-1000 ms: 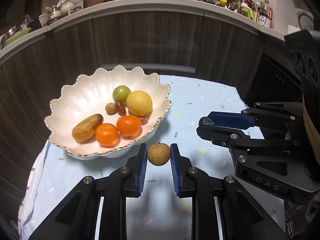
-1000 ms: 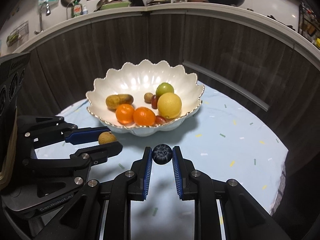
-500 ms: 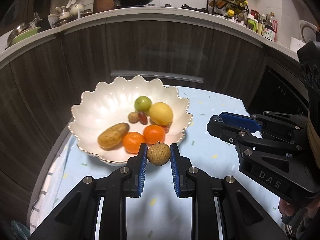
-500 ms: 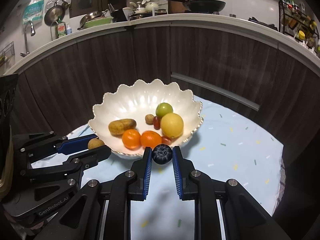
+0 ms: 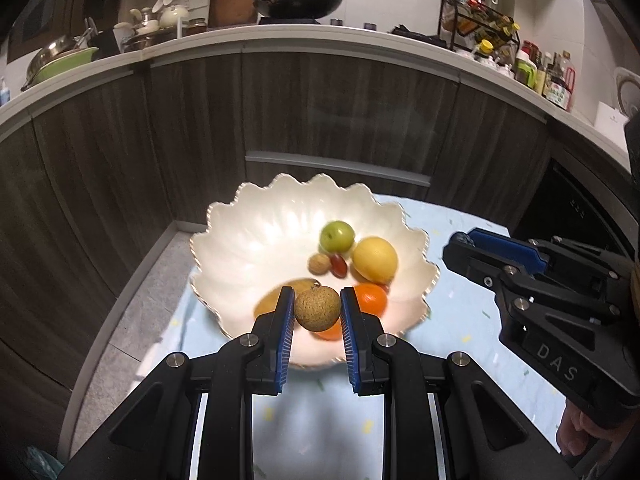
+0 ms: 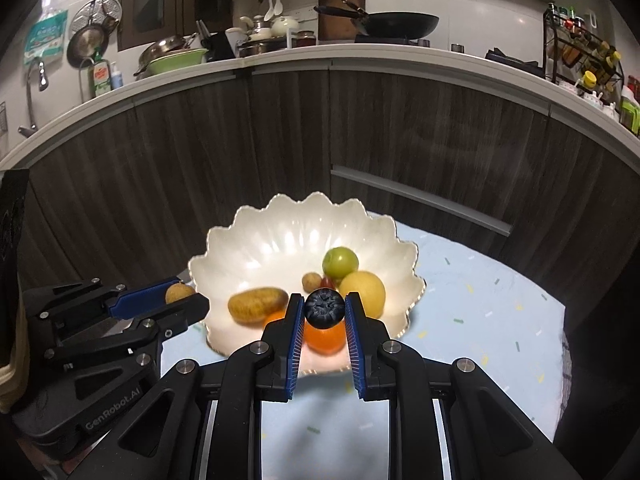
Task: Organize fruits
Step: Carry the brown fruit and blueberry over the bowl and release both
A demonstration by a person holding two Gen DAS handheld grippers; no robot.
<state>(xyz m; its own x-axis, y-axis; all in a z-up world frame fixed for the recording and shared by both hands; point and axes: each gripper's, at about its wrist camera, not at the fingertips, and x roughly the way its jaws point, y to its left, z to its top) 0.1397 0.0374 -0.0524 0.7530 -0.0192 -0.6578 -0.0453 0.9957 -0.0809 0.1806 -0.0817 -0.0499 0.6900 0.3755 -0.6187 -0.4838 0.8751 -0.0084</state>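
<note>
Left wrist view first: the left gripper (image 5: 317,309) has its jaws clamped on a small tan longan (image 5: 317,308), dead centre of the frame, sitting over the near rim of the scalloped white bowl (image 5: 248,240). The bowl holds a green fruit (image 5: 337,235) and a lemon (image 5: 375,255) right of centre. I'd carry it further past the rim before letting go, then release low so it doesn't bounce off the oranges (image 5: 371,299) below. Right wrist view: the right gripper (image 6: 324,308) has its jaws pinched on a dark blueberry (image 6: 324,308) mid-frame, also above the near rim, with the brown oblong fruit (image 6: 257,304) just left of it. Berries squash easily, so I'd go light on the squeeze and drop it into the bare white patch at the bowl's upper left. The left gripper shows at left edge, so stagger the drops to avoid a knock.
</note>
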